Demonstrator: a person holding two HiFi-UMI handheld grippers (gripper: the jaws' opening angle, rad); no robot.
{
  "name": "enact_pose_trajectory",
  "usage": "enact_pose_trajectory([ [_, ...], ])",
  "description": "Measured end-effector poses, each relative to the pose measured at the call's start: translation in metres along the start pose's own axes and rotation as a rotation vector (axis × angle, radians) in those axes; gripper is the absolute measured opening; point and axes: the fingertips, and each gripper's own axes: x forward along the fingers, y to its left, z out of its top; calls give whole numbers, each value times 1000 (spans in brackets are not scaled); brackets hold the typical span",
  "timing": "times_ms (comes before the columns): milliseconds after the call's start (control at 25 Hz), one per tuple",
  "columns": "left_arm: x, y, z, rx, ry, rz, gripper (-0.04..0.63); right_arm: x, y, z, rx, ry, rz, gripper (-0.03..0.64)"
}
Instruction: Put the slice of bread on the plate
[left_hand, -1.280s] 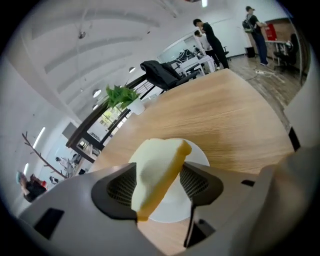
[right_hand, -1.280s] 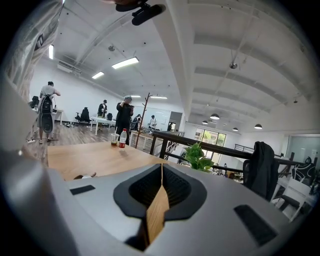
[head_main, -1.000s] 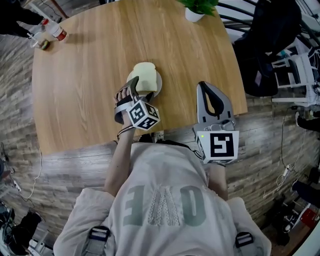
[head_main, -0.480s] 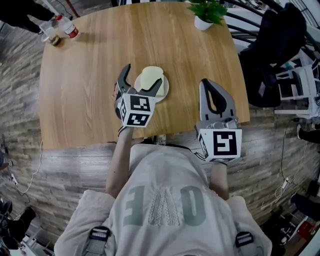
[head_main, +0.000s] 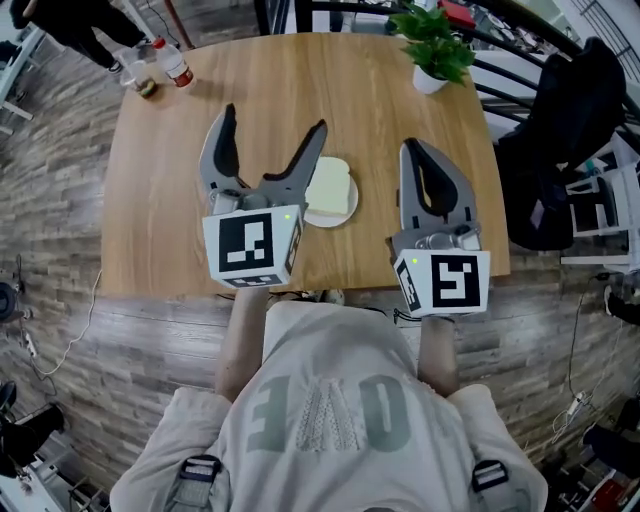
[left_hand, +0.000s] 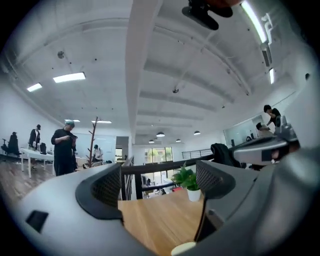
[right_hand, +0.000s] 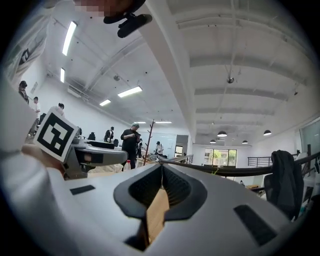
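Resting on plate (head_main: 336, 221): bread slice (head_main: 332, 188)

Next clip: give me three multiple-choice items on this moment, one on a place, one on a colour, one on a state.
1. Where is the bread slice? A on the plate; B in a bowl; C in a toaster.
2. What colour is the plate? A blue; B white; C black.
3. How do the right gripper's jaws stand? A wide apart; B shut on bread; C together, empty.
Answers: 1 A, it lies on the plate; 2 B, its rim shows white; 3 C, they meet with nothing between.
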Motion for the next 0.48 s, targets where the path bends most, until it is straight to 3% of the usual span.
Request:
enact_pose_trajectory([
  [120,-17,12,21,-70,-94,46,412,6,7,5,36,-30,17,20],
  [160,-23,16,28,-79,-123,60,344,7,9,6,44,-38,23,20],
  [280,-38,29,43,-25,-199,124,26,10,15,8,63,-57,38,20],
  [480,-57,55,53,-48,-266,233,8,14,20,7,144,-80,41,20],
])
